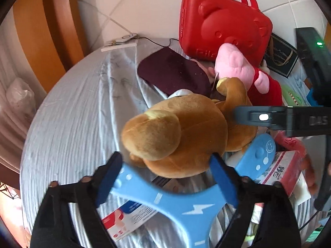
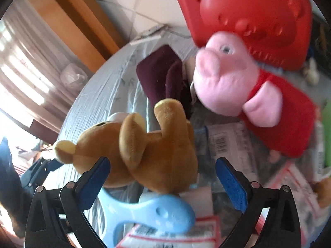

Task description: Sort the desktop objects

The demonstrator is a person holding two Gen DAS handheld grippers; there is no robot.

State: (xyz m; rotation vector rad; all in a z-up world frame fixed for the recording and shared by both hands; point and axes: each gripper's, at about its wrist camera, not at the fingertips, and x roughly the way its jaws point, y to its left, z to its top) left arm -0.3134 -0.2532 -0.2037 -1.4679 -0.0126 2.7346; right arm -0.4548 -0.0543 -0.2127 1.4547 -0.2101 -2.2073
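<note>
Down on the left wrist view, the left tongs [image 1: 167, 165] stand wide open with the brown teddy bear [image 1: 182, 132] lying between their blue pads, neither pad pressing on it. The bear rests on a surface covered in pale grey cloth [image 1: 78, 119], partly on top of a light blue plastic piece [image 1: 175, 204]. Behind it lie a dark maroon pouch [image 1: 171, 72], a pink pig toy [image 1: 238, 68] in red, and a red bear-faced case [image 1: 223, 20]. One finger of the right tongs [image 1: 289, 119] reaches in from the right edge, just beside the bear

Over on the right wrist view, the right tongs [image 2: 161, 171] gape fully open, holding nothing; the teddy bear [image 2: 157, 144] lies between the pads, the left pad just at its head. The pig toy [image 2: 231, 78] and the red case [image 2: 248, 16] sit beyond, with printed packets [image 2: 231, 142] to the right
</note>
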